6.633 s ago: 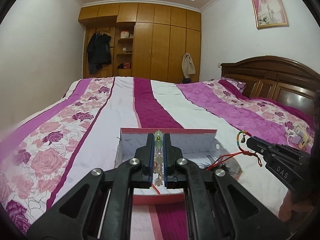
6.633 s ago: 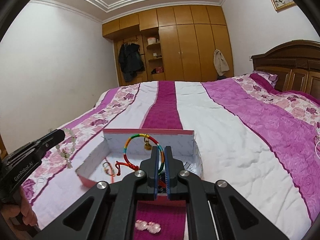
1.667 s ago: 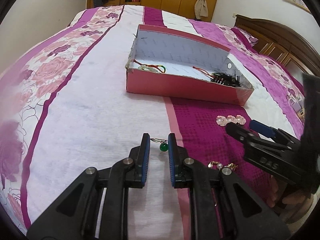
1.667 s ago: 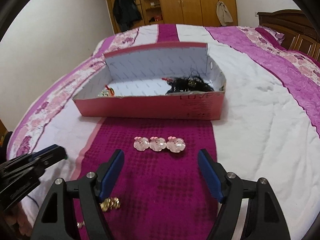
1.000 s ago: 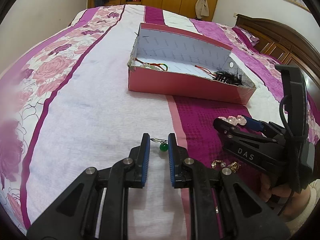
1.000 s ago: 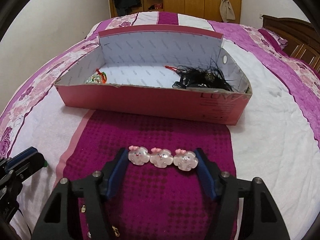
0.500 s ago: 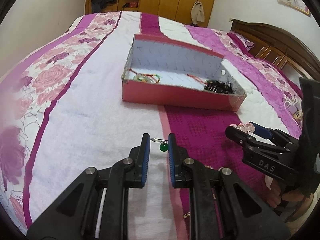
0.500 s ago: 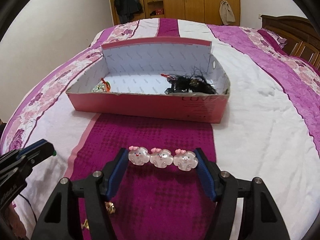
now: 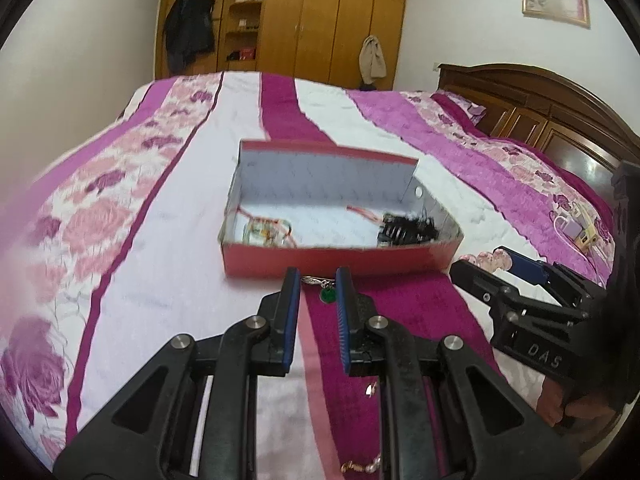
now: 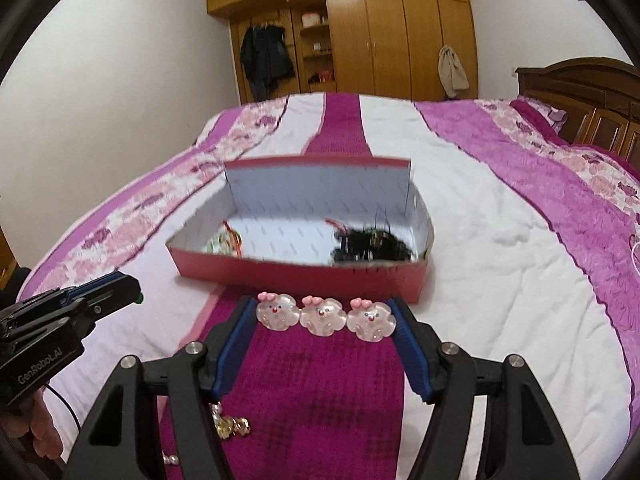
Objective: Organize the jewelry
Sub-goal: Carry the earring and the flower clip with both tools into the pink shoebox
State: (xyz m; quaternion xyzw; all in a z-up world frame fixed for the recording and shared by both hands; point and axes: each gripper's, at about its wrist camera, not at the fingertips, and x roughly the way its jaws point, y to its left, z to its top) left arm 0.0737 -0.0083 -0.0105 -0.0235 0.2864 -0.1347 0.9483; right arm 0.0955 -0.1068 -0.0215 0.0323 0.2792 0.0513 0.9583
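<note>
My left gripper [image 9: 317, 276] is shut on a small earring with a green bead [image 9: 327, 295], held clear of the bedspread just short of the pink box [image 9: 340, 259]. In the right wrist view my right gripper [image 10: 324, 312] is shut on a hair clip with three pale pink animal faces [image 10: 323, 316], also lifted, in front of the box [image 10: 304, 277]. The box holds a red-corded bracelet [image 9: 266, 232] at its left end and a black feathered piece [image 9: 408, 230] at its right end. Each gripper shows in the other's view: the right gripper [image 9: 480, 259] and the left gripper [image 10: 134, 289].
Gold earrings [image 10: 232, 426] and a pearl piece [image 10: 170, 459] lie on the magenta stripe under the right gripper. A gold chain [image 9: 360, 466] lies below the left one. Small white items [image 9: 578, 232] lie near the headboard [image 9: 560, 120]. A wardrobe [image 9: 320, 20] stands behind the bed.
Both grippers have risen off the bedspread with their pieces still held, and both views have tilted up, so the box sits lower and farther in them.
</note>
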